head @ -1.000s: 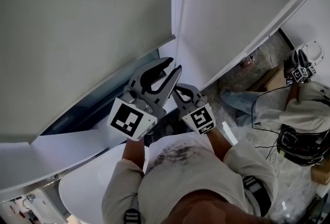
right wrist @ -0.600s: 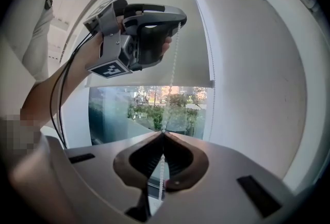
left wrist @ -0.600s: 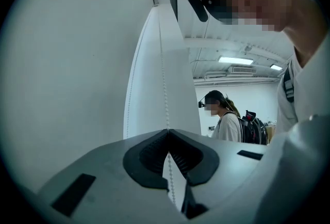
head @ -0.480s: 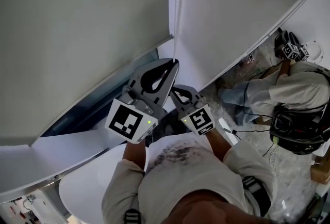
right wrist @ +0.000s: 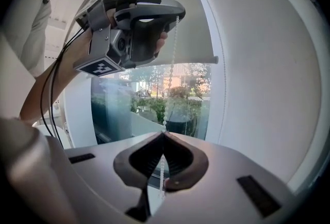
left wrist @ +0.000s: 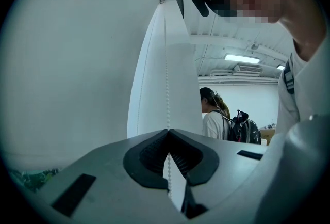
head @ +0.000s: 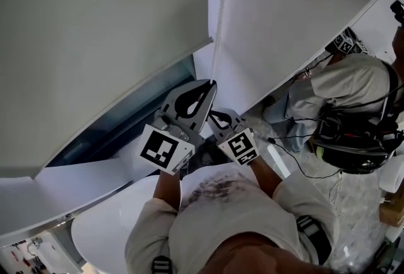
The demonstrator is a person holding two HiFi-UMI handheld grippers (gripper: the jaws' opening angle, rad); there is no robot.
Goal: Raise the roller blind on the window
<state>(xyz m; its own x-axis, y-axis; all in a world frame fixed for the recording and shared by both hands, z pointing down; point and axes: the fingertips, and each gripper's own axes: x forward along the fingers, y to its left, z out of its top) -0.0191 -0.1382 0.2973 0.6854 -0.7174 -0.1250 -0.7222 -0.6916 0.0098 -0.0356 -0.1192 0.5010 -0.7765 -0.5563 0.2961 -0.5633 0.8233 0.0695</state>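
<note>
The grey roller blind [head: 95,33] covers most of the window, with a strip of glass [head: 132,108] showing under its bottom bar [right wrist: 202,60]. A white bead chain [head: 219,14] hangs beside it. My left gripper [head: 211,84] is shut on the chain [left wrist: 166,83], which runs through its closed jaws. Just below it, my right gripper [head: 214,115] is shut on the same chain [right wrist: 170,73]. In the right gripper view the left gripper [right wrist: 177,14] sits higher up the chain.
A white panel [head: 303,14] stands right of the chain and a white sill [head: 63,184] runs below the window. A person in a headset [head: 353,108] crouches at the right. Another person with a backpack [left wrist: 214,114] stands farther off.
The left jaws stood open a second ago and are now shut on the chain. Both grippers have sunk a little. The person at the right has leaned further into view.
</note>
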